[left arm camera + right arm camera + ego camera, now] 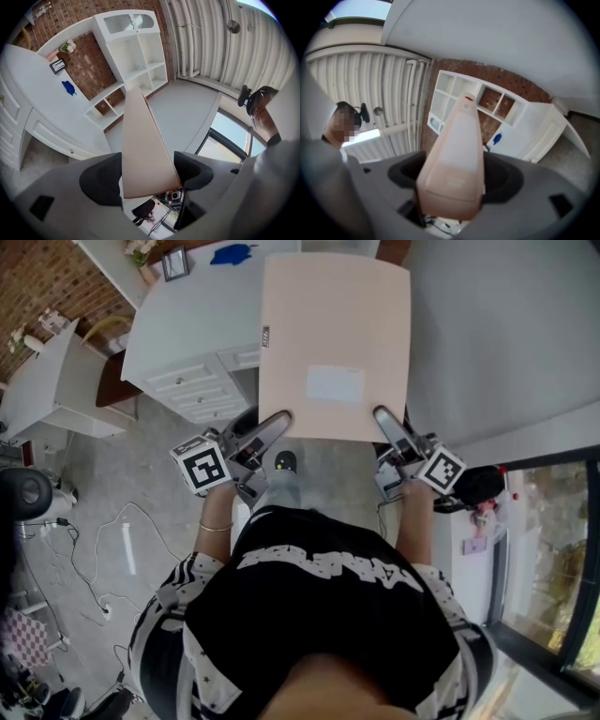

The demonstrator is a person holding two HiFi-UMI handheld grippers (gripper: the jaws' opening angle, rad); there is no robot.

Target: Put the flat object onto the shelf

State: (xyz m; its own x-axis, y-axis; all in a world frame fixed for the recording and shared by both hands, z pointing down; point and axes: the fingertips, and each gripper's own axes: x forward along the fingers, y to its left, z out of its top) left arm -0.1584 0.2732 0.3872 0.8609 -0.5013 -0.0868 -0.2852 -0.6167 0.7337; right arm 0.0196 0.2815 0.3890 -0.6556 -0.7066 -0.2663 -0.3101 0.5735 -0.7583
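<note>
Nearest the head camera was the person's black top [319, 615], and just beyond it the board [335, 343], a wide, pale, flat panel held out in the air in front of the body, its far edge reaching over the white desk [187, 324]. The shelf [140, 51], a white unit of open cubbies against the brick wall, stood well apart from the board and ahead of it, showing in both gripper views but not from the head. The left gripper [270, 430] was pinched on the board's near left corner, and the right gripper [388, 423] was clamped on its near right corner; each gripper view showed the panel edge-on between the pads. A small pale label [335, 383] sat on the board's upper face. The step in hand looked like the carry, with nothing placed yet. The next move would likely call for walking closer, keeping both grips level, and lining the far edge up with a cubby opening.
</note>
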